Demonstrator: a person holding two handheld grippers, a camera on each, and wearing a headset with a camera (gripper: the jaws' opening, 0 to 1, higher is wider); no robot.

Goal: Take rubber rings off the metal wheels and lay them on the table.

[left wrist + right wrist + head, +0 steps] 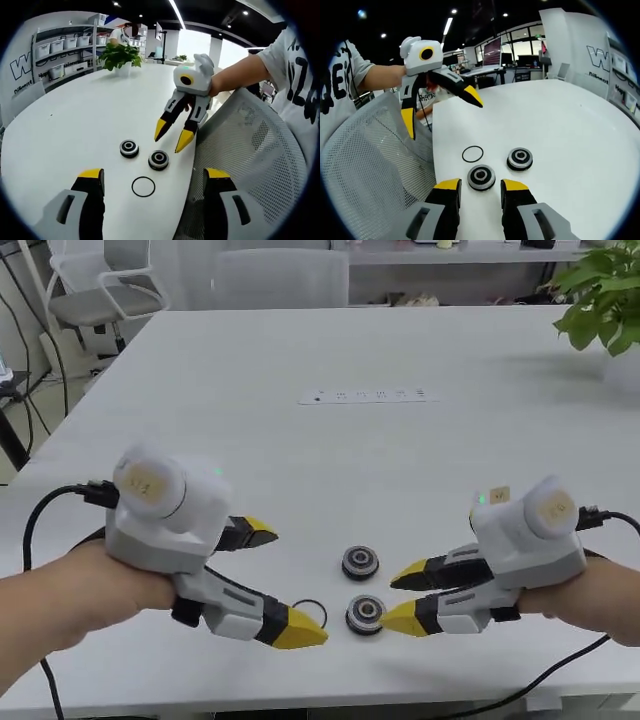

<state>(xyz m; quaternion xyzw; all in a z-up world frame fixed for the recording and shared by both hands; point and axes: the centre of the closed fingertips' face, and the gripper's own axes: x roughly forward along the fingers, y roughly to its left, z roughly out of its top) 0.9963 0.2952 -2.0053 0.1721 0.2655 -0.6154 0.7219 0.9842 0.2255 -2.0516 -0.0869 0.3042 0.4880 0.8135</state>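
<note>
Two small metal wheels with dark outer bands lie flat near the table's front edge, one farther (360, 561) and one nearer (366, 613). Left of the nearer wheel a loose black rubber ring (322, 610) lies on the table. My left gripper (285, 583) hangs open over the ring (132, 186), holding nothing. My right gripper (395, 598) is open, its yellow tips just short of the nearer wheel (481, 177), one to each side. The farther wheel (520, 159) lies beyond and to the right in the right gripper view.
A white power strip (365, 396) lies mid-table. A potted plant (605, 295) stands at the far right corner. Office chairs (95, 290) stand beyond the far edge, and a mesh chair (250, 150) sits by the near edge. The white tabletop (330, 470) stretches wide beyond the wheels.
</note>
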